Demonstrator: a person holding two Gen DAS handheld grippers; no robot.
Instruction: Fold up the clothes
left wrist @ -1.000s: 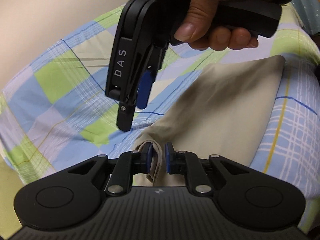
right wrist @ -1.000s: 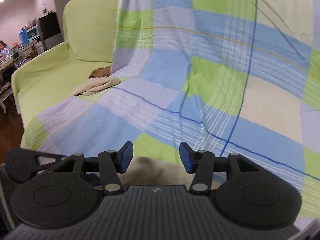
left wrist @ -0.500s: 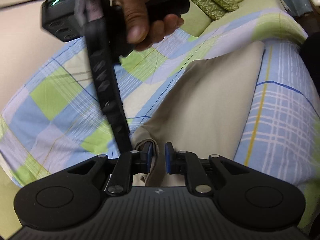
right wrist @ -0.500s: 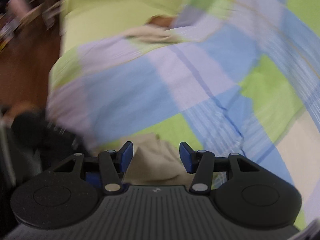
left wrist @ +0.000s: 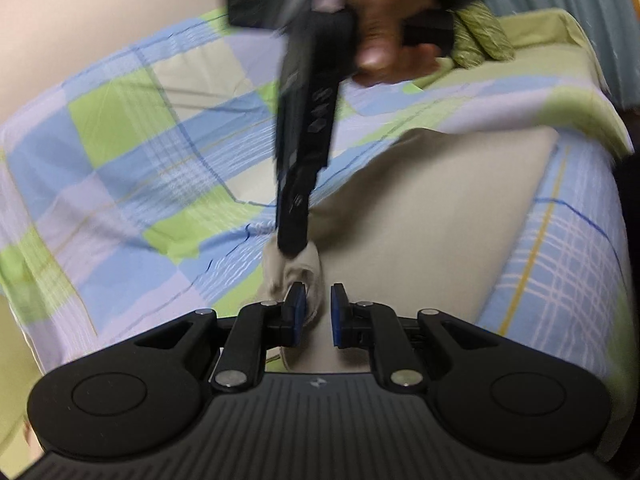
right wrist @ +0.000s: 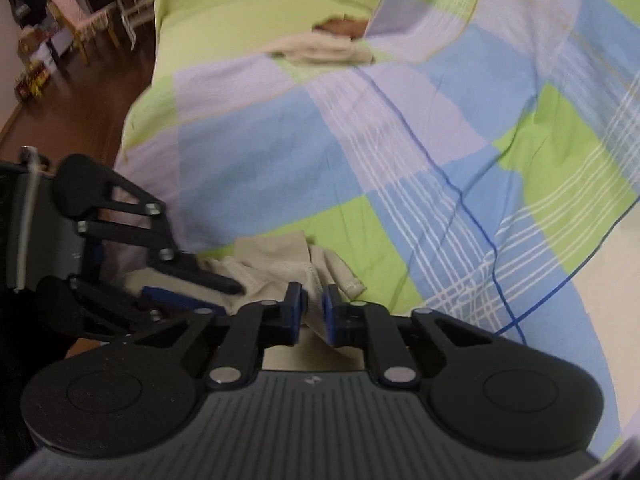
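Left claw (left wrist: 316, 308) clenched on beige garment (left wrist: 432, 240) hem, right claw (right wrist: 311, 312) closing on same hem at 12 o'clock, checked sheet (right wrist: 360, 152) beneath

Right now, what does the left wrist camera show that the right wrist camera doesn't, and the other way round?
Only the left wrist view shows the hand holding the right gripper and a green patterned cushion. Only the right wrist view shows the wooden floor, a chair and a second pale cloth further up the sofa. Both show the beige garment on the checked sheet, with the left gripper pinching its edge and the right gripper's jaws closing on the fabric.
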